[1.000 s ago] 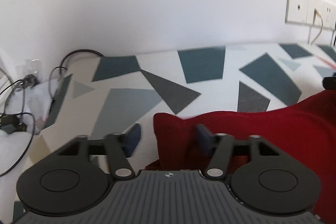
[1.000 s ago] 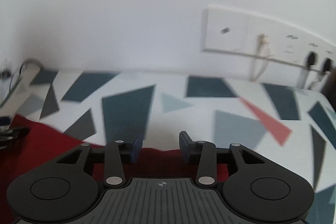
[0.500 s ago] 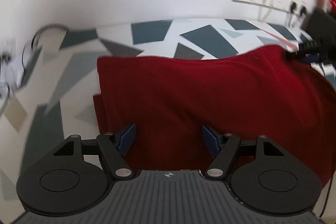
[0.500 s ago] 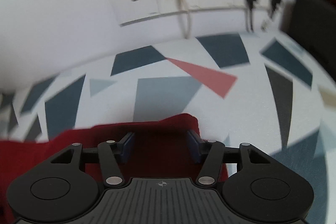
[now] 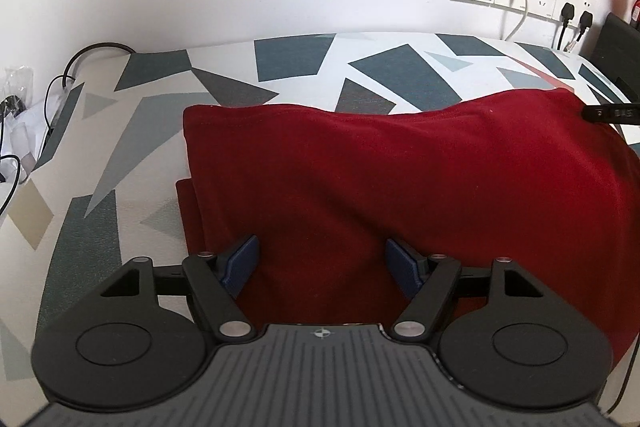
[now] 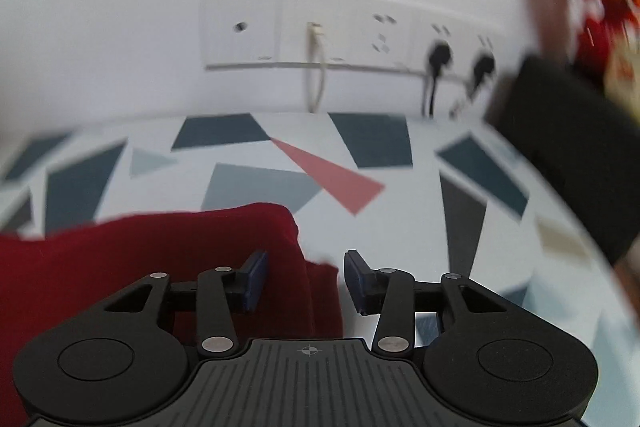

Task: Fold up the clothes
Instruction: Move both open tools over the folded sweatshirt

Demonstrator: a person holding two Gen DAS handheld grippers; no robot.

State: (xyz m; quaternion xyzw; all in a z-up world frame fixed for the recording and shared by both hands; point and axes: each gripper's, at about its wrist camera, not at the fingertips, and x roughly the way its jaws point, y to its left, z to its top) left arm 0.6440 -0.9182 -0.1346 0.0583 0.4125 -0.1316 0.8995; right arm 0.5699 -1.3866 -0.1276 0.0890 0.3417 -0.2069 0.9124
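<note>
- Patterned table: fills mid-frame, giving a flat folding surface.
- Red garment: centre-right, folded over, upper layer covering lower.
- Left gripper: bottom centre, jaws wide, gripping nothing.
- Right gripper: bottom centre, jaws opening, cloth edge between, unpinched.

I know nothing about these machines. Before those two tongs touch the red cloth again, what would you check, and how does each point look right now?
1. Red cloth lies folded on the patterned table: ok.
2. Left tongs free of cloth: ok, wide apart above it, pads not pressing.
3. Right tongs free of cloth: ok, opening over the cloth's right corner, pads not pressing.
4. Edges lined up: not ok, a lower layer sticks out at the left side.
5. Black cable clear of the cloth: ok, it sits at the far left edge.
6. Cloth's near edge: cannot tell, the tongs hide it.
</note>
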